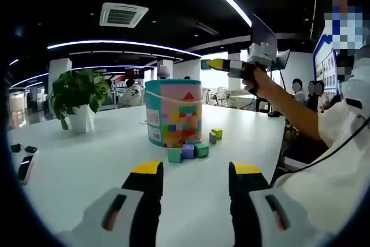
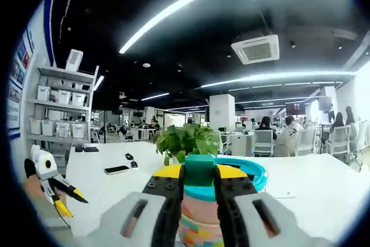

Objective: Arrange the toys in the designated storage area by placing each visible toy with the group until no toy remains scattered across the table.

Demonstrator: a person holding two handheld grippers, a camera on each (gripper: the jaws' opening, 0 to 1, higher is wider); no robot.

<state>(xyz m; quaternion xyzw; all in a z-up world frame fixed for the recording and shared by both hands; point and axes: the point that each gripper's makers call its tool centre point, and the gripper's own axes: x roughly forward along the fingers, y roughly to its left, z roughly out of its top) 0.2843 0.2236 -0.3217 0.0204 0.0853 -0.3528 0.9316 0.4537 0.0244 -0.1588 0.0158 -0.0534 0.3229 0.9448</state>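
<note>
A colourful toy bucket (image 1: 173, 111) with a teal rim stands mid-table. Several small blocks lie at its base: a green block (image 1: 174, 155), a purple block (image 1: 188, 151), another green one (image 1: 201, 149) and a yellow-green one (image 1: 217, 133). My left gripper (image 1: 196, 172) is open and low over the table, short of the blocks; it also shows at the side (image 2: 72, 203). My right gripper (image 2: 200, 177) is shut on a teal-green block (image 2: 200, 169), held directly above the bucket's rim (image 2: 254, 172). A hand holds that right gripper (image 1: 231, 66) high to the bucket's right.
A potted plant (image 1: 81, 93) stands on the table's far left. Phones (image 1: 26, 169) lie near the left edge. A person's arm and a cable (image 1: 324, 154) cross the right side. Shelving (image 2: 63, 102) stands by the wall, with chairs and people beyond the table.
</note>
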